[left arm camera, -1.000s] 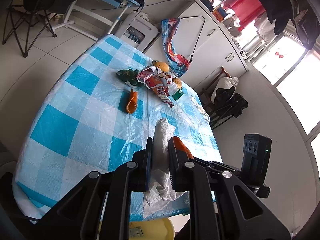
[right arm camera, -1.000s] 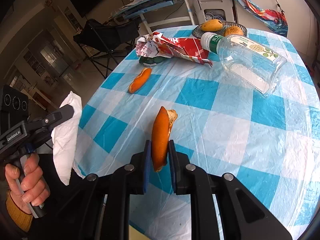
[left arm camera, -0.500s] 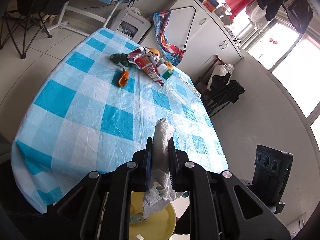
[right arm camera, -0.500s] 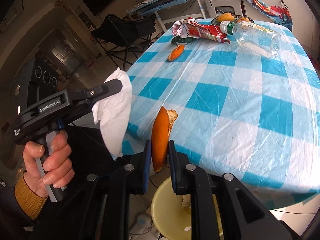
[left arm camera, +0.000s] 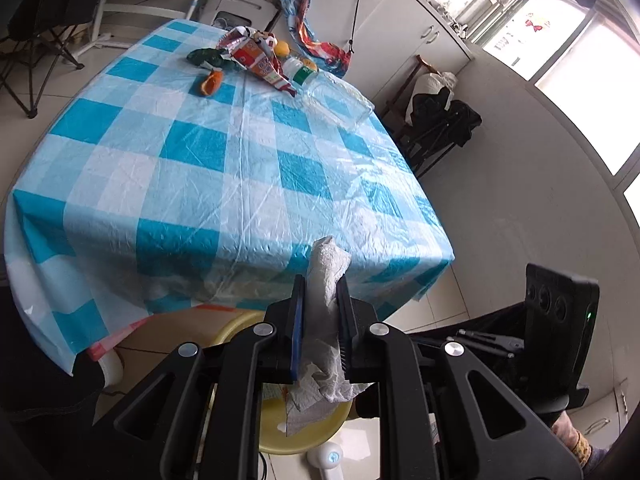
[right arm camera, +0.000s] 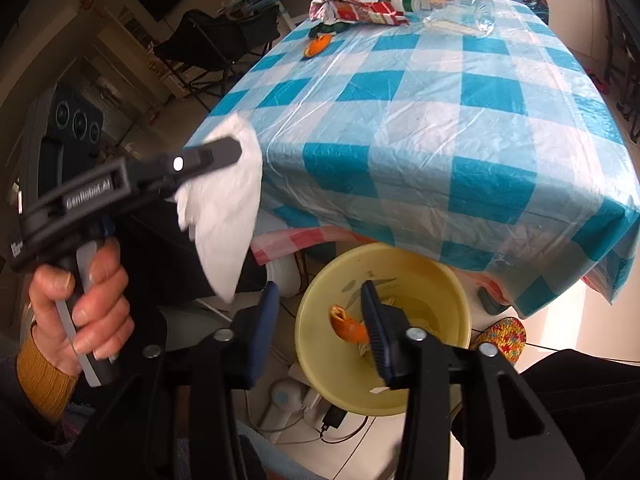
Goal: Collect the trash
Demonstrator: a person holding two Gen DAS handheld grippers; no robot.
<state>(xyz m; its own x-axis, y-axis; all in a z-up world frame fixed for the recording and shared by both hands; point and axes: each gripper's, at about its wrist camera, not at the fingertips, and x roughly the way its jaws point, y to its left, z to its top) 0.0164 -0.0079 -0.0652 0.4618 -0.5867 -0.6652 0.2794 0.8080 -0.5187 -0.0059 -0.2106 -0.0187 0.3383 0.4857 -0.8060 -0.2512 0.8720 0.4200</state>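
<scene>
My left gripper (left arm camera: 320, 284) is shut on a crumpled white tissue (left arm camera: 326, 264) and hangs just off the table's near edge, above a yellow bin (left arm camera: 304, 436). The right wrist view shows that same gripper (right arm camera: 228, 152) with the tissue (right arm camera: 228, 216) drooping from it. My right gripper (right arm camera: 319, 292) is over the yellow bin (right arm camera: 432, 280) with its jaws opening and nothing between them. A piece of orange peel (right arm camera: 348, 326) lies free inside the bin. At the table's far end lie another peel (left arm camera: 210, 82), a red carton (left arm camera: 260, 62) and a clear bottle (left arm camera: 336, 96).
The blue checked tablecloth (right arm camera: 440, 120) overhangs the bin's far side. A person's hand (right arm camera: 80, 312) holds the left gripper's handle. A green wrapper (left arm camera: 204, 56) lies by the carton. A folding chair (right arm camera: 216, 40) stands to the table's left and cabinets (left arm camera: 400, 20) beyond it.
Both grippers pulled back off the table's near edge to above the yellow bin. The right jaws opened and the peel fell into the bin. The left still grips the tissue.
</scene>
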